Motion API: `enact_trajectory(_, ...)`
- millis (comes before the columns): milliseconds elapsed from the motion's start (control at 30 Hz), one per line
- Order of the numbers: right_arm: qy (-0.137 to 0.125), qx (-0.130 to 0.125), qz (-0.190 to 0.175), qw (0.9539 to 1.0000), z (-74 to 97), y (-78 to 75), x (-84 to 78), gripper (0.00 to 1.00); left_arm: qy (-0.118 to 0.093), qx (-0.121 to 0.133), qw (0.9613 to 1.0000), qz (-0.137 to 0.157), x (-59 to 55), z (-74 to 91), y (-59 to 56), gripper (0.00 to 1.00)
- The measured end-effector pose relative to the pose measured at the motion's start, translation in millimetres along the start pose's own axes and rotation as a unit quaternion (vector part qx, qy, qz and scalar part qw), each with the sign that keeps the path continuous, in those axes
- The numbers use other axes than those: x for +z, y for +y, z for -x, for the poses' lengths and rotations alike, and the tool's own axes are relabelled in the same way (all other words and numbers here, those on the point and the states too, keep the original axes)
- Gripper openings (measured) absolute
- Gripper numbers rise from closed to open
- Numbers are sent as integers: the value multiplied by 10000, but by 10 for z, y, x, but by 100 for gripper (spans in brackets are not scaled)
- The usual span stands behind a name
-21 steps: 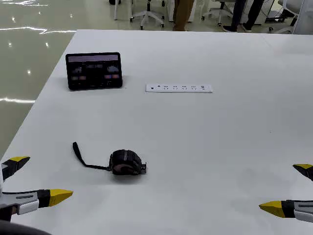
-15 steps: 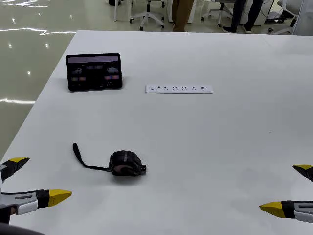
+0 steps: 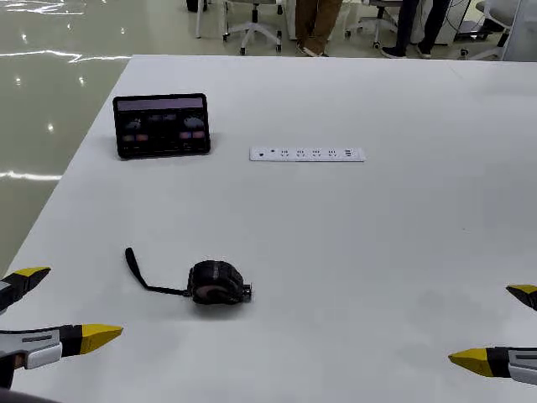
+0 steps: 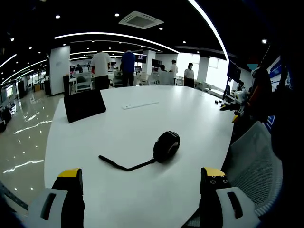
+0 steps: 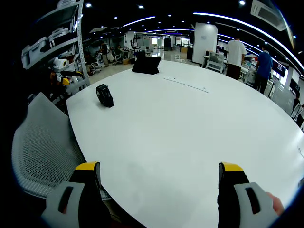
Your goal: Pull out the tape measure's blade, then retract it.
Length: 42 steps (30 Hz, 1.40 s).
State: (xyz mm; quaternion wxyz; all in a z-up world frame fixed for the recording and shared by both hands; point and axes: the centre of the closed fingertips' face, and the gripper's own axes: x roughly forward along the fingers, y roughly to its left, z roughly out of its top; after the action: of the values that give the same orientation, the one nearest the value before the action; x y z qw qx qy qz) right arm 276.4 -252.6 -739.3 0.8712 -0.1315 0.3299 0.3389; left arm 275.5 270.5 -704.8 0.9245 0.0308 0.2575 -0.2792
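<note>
White tabletop (image 3: 377, 252), as I see it from the head view, carrying every item below. Dark tablet (image 3: 161, 123), propped upright, well beyond the tape measure (image 3: 216, 281) and to its left. White power strip (image 3: 307, 153), lying flat, well beyond the tape measure and to its right. My left claw (image 3: 69, 304), yellow-tipped, jaws spread wide and holding nothing, nearer to me than the tape measure and to its left, apart from it. My right claw (image 3: 495, 325), jaws likewise wide and empty, well to the tape measure's right. Tape measure, black case, resting on the tabletop, closer to the left claw; blade wound in. Black strap (image 3: 138, 270), trailing flat from the tape measure's left side
</note>
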Motion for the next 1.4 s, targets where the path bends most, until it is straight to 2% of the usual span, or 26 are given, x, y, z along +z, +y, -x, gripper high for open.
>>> enact_trajectory(100,4,-10,27,10000,5,-9,4,100,-40,-17,10000,1,6,5,-6,100)
enact_trajectory(333,-153,-4,39,9999,23,-24,76,100,13,-62,10000,-46,-3,8,-2,100)
enact_trajectory(500,-284,27,124,9995,9,-45,154,100,-57,-111,9999,-93,49,-18,-11,100)
enact_trajectory(667,-207,117,212,9995,-10,-90,212,100,99,-305,9993,-202,82,-110,-56,100)
enact_trajectory(700,-194,120,257,9994,-15,-98,228,100,78,-314,9989,-330,107,-131,-56,100)
enact_trajectory(767,-217,161,270,9993,-21,-99,257,100,-57,-137,9991,-408,177,-180,-4,100)
enact_trajectory(833,-229,208,244,9992,-40,-101,275,100,161,-259,9986,-437,153,-209,-30,94)
enact_trajectory(867,-225,219,238,9992,-54,-103,281,100,136,-255,9984,-479,184,-244,-30,93)
enact_trajectory(933,-229,255,261,9991,-70,-84,295,100,109,-288,9970,-716,220,-279,-36,96)
enact_trajectory(967,-225,289,278,9989,-90,-67,305,100,258,-457,9952,-828,196,-306,-81,96)
enact_trajectory(1000,-212,316,278,9989,-104,-56,309,100,268,-392,9956,-812,208,-337,-62,98)
enact_trajectory(1033,-192,382,300,9986,-131,-33,316,100,288,-379,9945,-934,223,-381,-56,100)
enact_trajectory(1133,-181,451,442,9978,-191,18,376,99,442,-458,9922,-1068,231,-482,-87,100)
enact_trajectory(1200,-228,510,520,9971,-239,45,444,99,448,-725,9893,-1181,256,-547,-183,100)
enact_trajectory(1267,-258,549,594,9964,-287,62,499,99,497,-803,9872,-1286,265,-608,-217,100)
enact_trajectory(1333,-257,608,673,9955,-349,80,558,99,609,-991,9822,-1478,254,-682,-268,100)
enact_trajectory(1400,-294,688,742,9944,-406,118,633,99,784,-1312,9778,-1435,224,-730,-360,100)
